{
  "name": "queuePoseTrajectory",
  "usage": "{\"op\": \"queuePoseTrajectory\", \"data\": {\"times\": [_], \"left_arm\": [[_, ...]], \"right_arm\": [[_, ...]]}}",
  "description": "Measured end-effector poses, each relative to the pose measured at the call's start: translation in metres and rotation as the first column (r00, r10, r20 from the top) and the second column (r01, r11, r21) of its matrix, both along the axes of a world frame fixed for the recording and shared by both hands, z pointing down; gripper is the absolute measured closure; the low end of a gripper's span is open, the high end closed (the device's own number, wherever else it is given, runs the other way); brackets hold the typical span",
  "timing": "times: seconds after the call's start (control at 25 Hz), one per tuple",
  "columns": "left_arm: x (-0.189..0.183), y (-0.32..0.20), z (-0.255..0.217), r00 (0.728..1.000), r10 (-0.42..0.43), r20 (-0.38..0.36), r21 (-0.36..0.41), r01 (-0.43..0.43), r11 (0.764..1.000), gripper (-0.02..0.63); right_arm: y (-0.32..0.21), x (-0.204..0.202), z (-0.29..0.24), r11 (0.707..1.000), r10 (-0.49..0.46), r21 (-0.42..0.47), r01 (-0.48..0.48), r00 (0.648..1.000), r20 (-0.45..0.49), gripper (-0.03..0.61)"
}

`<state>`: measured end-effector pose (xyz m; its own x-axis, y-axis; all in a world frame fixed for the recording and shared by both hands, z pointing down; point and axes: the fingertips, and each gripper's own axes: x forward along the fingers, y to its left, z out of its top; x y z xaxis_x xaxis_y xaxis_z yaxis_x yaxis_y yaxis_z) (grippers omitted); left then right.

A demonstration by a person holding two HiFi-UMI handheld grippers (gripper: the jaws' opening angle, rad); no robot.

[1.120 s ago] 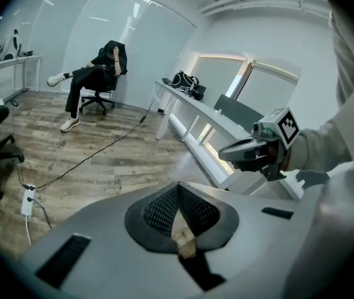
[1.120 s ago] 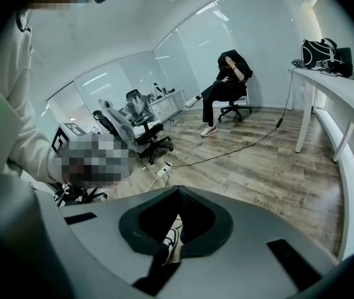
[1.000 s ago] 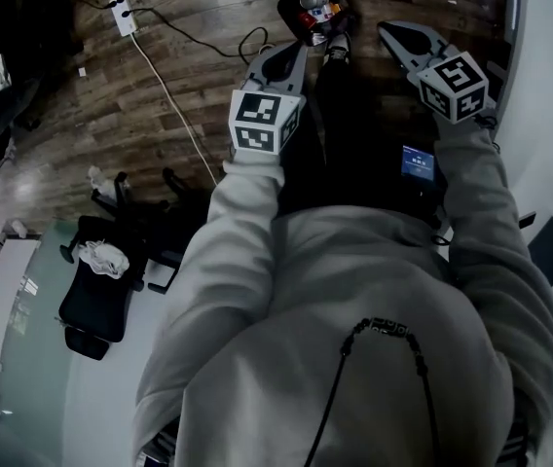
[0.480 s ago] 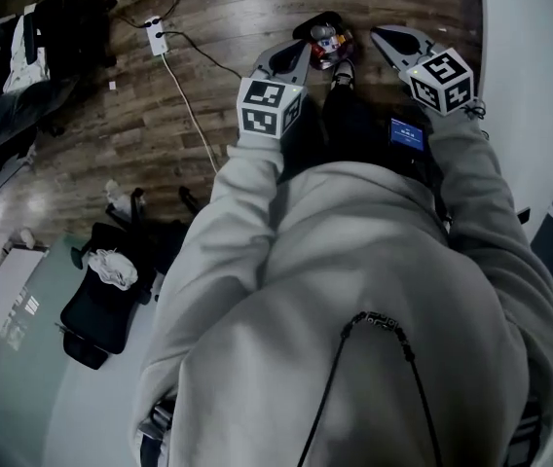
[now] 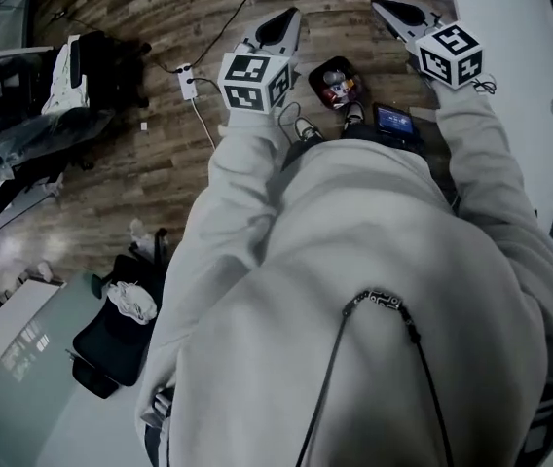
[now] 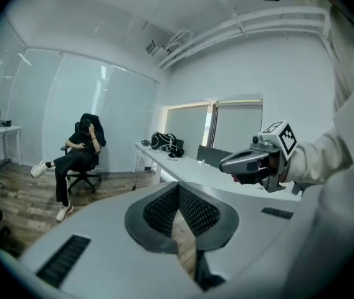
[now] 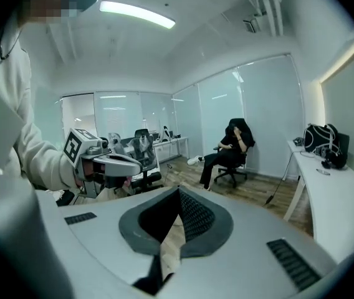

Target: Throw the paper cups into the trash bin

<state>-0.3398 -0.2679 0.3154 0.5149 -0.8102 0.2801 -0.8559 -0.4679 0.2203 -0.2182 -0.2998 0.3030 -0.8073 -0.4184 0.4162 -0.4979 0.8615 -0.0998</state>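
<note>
A small black trash bin (image 5: pixel 336 83) stands on the wood floor below me, with colourful litter inside it. I cannot make out a single paper cup. My left gripper (image 5: pixel 286 16) is raised in front of my chest, its jaws together and nothing between them. My right gripper (image 5: pixel 382 6) is held up beside it, shut and empty as well. In the left gripper view the pads (image 6: pixel 192 213) meet at the tip and the right gripper (image 6: pixel 252 162) shows at the right. In the right gripper view the left gripper (image 7: pixel 111 162) shows at the left.
A white table (image 5: pixel 515 56) curves along my right. A power strip (image 5: pixel 187 81) and its cable lie on the floor to the left. An office chair (image 5: pixel 111 329) stands lower left. A device with a blue screen (image 5: pixel 394 120) hangs at my waist. A person (image 6: pixel 80 151) sits on a chair across the room.
Both grippers have risen together away from the floor, still shut. The bin, earlier between their tips, now lies below them and looks smaller.
</note>
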Motion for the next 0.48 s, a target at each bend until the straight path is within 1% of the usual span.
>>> {"op": "queuePoseTrajectory", "data": {"times": [0.08, 0.2, 0.32, 0.48], "left_arm": [[-0.002, -0.004, -0.028, 1.0, 0.015, 0.022, 0.051, -0.016, 0.999, 0.618], [0.001, -0.012, -0.059, 0.997, 0.036, 0.064, 0.111, -0.043, 0.993, 0.618], [0.001, -0.02, -0.079, 0.995, 0.047, 0.084, 0.145, -0.058, 0.988, 0.618], [0.002, -0.023, -0.097, 0.995, 0.05, 0.084, 0.18, -0.064, 0.982, 0.618]], "right_arm": [[-0.004, -0.008, -0.028, 0.999, -0.005, 0.043, 0.004, 1.0, 0.027, 0.559], [-0.008, -0.017, -0.057, 0.997, -0.01, 0.076, 0.004, 0.997, 0.075, 0.559], [-0.011, -0.025, -0.078, 0.995, -0.015, 0.099, 0.005, 0.995, 0.101, 0.559], [-0.014, -0.03, -0.099, 0.991, -0.021, 0.132, 0.005, 0.992, 0.122, 0.56]]}}
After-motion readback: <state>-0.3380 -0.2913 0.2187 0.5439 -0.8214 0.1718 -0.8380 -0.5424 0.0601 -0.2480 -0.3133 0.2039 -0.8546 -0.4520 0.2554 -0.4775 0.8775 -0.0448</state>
